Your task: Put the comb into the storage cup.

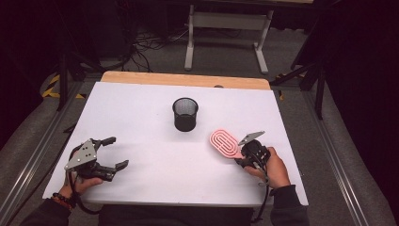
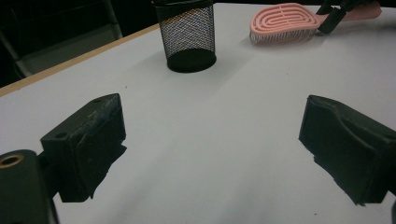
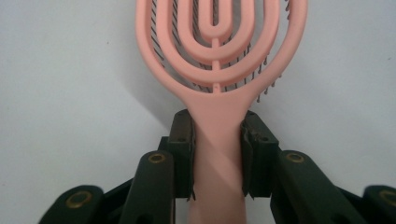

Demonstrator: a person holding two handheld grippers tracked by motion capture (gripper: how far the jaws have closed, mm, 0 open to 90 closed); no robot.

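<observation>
Low over the table (image 1: 155,169), right gripper (image 1: 243,157) clamps the hairbrush (image 1: 225,142); left gripper (image 1: 114,152) gapes.

pink hairbrush (image 1: 224,143), black mesh cup (image 1: 185,114), white table (image 1: 155,165)

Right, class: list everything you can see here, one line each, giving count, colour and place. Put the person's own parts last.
Mesh cup: one, black, upright near the table's middle.
Hairbrush: one, pink, right of the cup, handle clamped.
Table: one, white top, wooden far edge.
Desk frame: one, pale grey, on the floor beyond the table.
Left gripper: one, black, jaws apart, near left.
Right gripper: one, black, jaws closed on the hairbrush handle.
Hands: two, at the near edge.
</observation>
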